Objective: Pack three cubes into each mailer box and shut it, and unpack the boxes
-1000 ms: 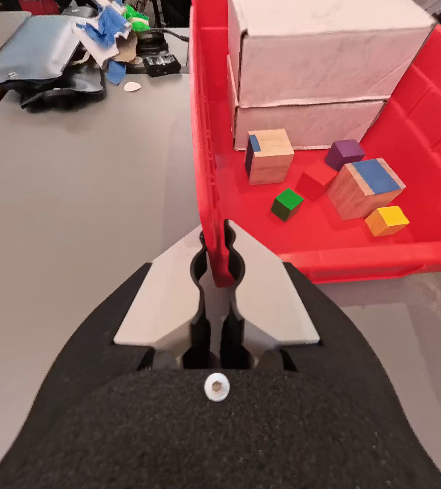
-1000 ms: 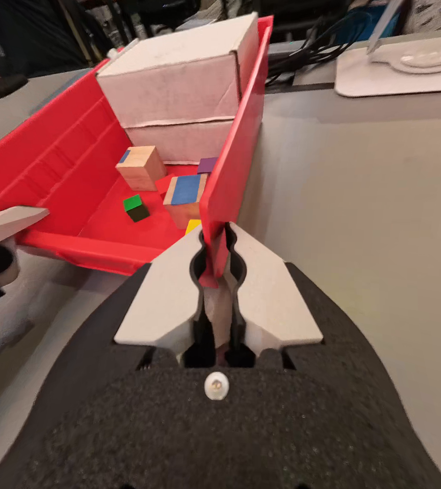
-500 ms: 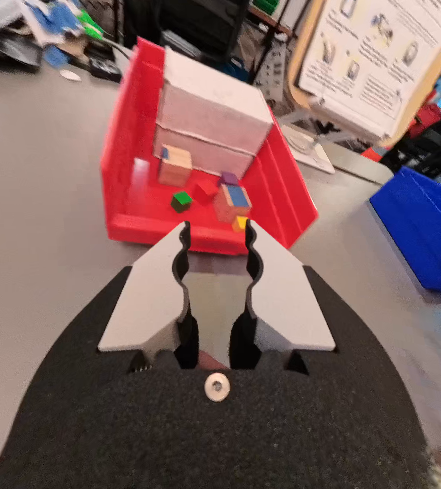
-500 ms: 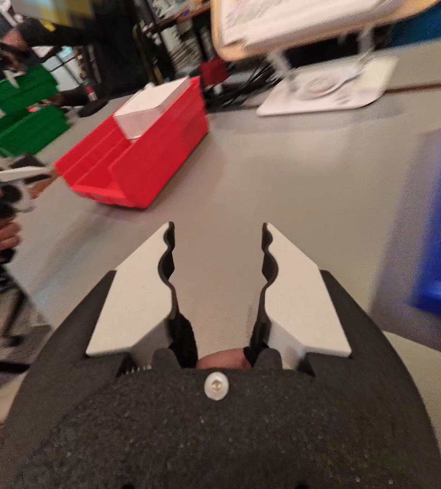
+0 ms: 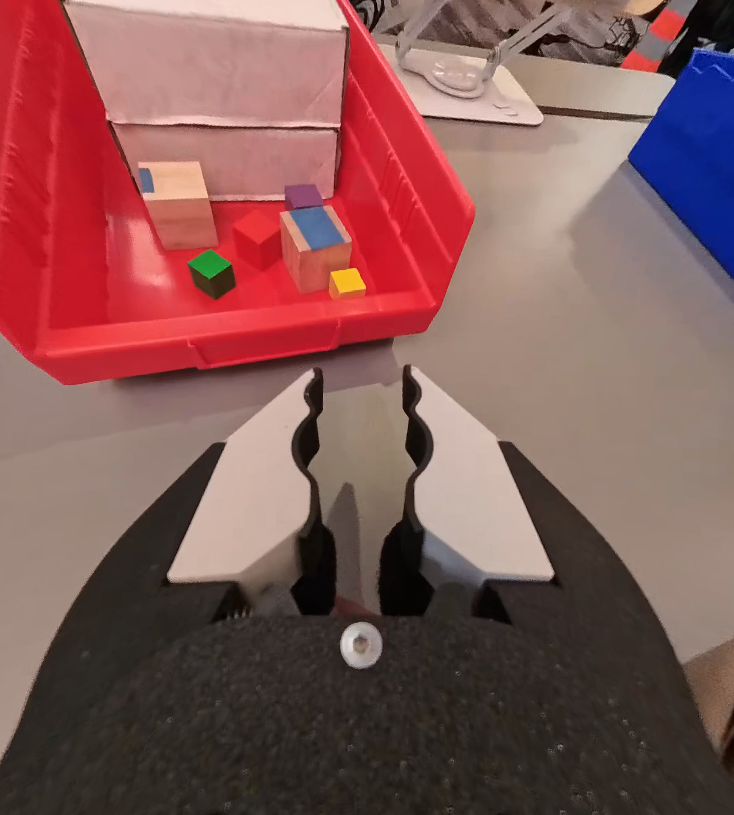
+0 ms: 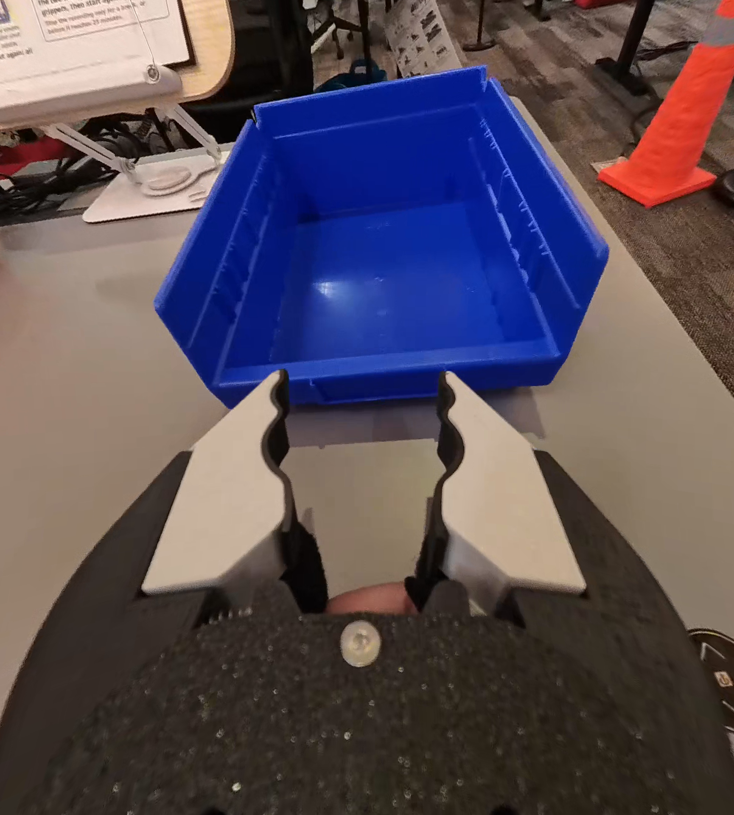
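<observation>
I am holding both hand-held grippers, left (image 5: pixel 361 375) and right (image 6: pixel 361 380), spread and empty. Reaching carelessly toward 12 o'clock is risking toppling the stacked mailer boxes (image 5: pixel 224 95) onto the cubes (image 5: pixel 211 273).

Orange cone (image 6: pixel 691 119) on carpet, far right — white stand base (image 6: pixel 153 187) on grey table (image 6: pixel 70 353), w/ black cables (image 6: pixel 26 185) behind.

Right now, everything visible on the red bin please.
The red bin is glossy moulded plastic with ribbed, sloping side walls and a low front lip, sitting flat on the grey table. At its back, two closed white mailer boxes are stacked. Loose on its floor: two larger wooden cubes with blue patches, plus small green, red, purple and yellow cubes. The open left claw is just short of the lip, not touching.
</observation>
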A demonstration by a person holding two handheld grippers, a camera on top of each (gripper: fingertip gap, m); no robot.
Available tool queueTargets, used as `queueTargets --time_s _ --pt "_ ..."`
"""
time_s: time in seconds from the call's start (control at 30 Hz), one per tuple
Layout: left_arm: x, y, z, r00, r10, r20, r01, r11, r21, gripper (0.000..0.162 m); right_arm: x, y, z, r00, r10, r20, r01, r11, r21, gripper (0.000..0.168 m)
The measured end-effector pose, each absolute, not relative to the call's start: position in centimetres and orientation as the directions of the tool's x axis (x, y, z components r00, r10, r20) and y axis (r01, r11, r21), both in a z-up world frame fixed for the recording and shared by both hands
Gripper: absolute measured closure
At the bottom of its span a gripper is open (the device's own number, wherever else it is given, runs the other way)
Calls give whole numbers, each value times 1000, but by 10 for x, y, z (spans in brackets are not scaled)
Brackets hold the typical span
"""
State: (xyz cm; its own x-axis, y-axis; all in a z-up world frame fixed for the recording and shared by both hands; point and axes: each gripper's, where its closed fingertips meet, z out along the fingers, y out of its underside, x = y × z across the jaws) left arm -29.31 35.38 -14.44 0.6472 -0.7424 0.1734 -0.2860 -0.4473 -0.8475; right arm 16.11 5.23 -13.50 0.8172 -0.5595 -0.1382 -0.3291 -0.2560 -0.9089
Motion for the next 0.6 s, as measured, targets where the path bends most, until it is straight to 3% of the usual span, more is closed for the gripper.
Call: queueTargets --time_s 0.6 --pt "-299 363 -149 690 -713 128 -302 -443 -844 129 161 54 -142 802 -572 -172 -370 -250 -895 104"
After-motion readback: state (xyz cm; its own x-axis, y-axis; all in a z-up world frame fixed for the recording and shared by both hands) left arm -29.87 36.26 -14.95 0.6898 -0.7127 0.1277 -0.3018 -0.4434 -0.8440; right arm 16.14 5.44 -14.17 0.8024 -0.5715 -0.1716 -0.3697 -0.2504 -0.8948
